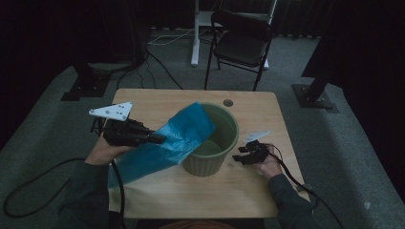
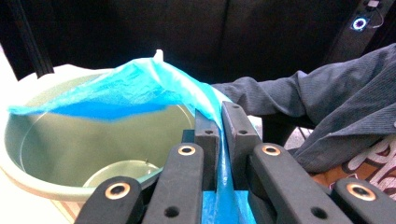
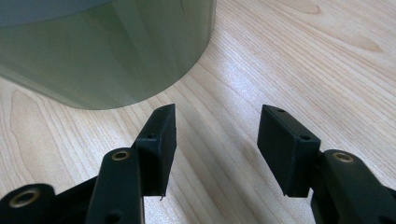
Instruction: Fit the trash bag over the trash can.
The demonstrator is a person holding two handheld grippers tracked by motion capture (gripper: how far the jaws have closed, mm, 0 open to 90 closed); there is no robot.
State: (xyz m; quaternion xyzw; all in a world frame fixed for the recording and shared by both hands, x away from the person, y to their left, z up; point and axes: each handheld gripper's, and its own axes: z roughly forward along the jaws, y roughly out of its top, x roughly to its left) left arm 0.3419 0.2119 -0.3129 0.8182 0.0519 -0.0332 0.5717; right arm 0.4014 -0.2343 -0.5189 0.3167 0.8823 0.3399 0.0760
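On the worktop (image 1: pixel 239 191), a blue bag (image 1: pixel 167 143) is clamped in the left claw (image 1: pixel 160 139), draped partly over the green bin (image 1: pixel 215 143). Lining remains unfinished. The right claw (image 3: pixel 215 140) is held apart, empty.

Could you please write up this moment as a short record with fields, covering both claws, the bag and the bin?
work in hand: lining the bin with the bag
left claw: shut on the bag's edge
right claw: open, nothing between its jaws, low over the table beside the bin
bag: blue, one end draped over the bin's rim, the rest trailing on the table
bin: green, upright, mid-table
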